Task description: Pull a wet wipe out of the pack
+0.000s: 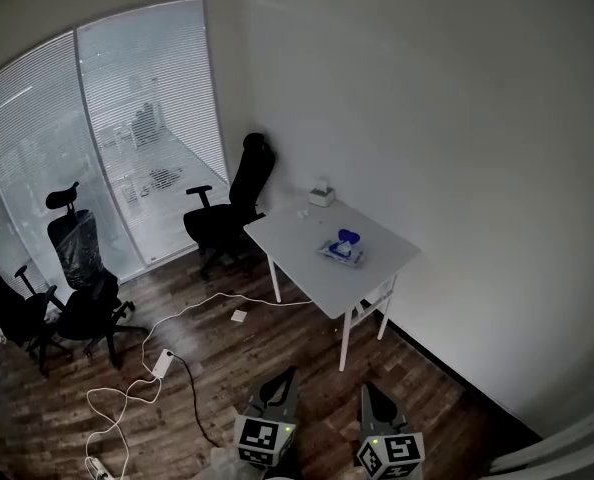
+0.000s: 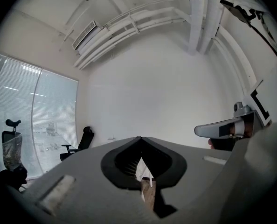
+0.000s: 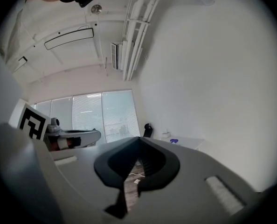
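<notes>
The wet wipe pack lies on the tabletop, well ahead of the left claw and right claw, both clenched empty and roughly equally far from it.

No readable text, numbers or brand names anywhere. Only signs are black-white square marker patterns, no letters: one on left tool's cube, one on right tool's cube, both well apart from desk. Wet wipe pack at mid desk has blue print, too small to read. Small white box at desk's far corner: nothing legible.
</notes>
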Motion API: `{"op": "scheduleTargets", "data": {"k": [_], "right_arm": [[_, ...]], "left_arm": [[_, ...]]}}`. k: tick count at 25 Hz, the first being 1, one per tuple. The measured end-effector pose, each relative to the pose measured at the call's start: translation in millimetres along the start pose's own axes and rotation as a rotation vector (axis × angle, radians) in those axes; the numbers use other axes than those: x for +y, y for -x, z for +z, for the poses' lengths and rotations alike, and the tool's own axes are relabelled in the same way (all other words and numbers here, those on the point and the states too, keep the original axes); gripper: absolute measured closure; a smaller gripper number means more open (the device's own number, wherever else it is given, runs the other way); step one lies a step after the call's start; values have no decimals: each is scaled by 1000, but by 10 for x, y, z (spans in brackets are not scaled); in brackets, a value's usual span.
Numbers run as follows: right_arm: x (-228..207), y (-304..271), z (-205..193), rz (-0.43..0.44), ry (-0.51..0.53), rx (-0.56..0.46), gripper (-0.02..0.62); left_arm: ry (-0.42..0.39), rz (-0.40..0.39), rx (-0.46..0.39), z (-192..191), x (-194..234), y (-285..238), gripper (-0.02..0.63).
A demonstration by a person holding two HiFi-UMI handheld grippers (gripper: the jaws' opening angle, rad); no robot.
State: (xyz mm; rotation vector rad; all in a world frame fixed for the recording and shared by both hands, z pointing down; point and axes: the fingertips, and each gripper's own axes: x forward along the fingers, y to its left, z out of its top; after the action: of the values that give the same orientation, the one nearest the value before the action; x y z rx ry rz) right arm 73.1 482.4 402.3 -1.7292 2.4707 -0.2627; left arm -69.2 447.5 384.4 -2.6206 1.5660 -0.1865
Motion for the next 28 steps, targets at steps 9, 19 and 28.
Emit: {"op": "scheduleTargets", "data": {"k": [9, 19, 28], "right_arm": [[-100, -622, 30, -40, 23, 15, 589], [-133, -1553, 57, -103, 15, 43, 590], [100, -2321, 18, -132, 24, 57, 589]], "left_arm": [[23, -29, -11, -82, 393, -502, 601], [40, -85, -9, -89, 1079, -1231, 601], [58, -117, -18, -135, 1798, -1612, 601]]}}
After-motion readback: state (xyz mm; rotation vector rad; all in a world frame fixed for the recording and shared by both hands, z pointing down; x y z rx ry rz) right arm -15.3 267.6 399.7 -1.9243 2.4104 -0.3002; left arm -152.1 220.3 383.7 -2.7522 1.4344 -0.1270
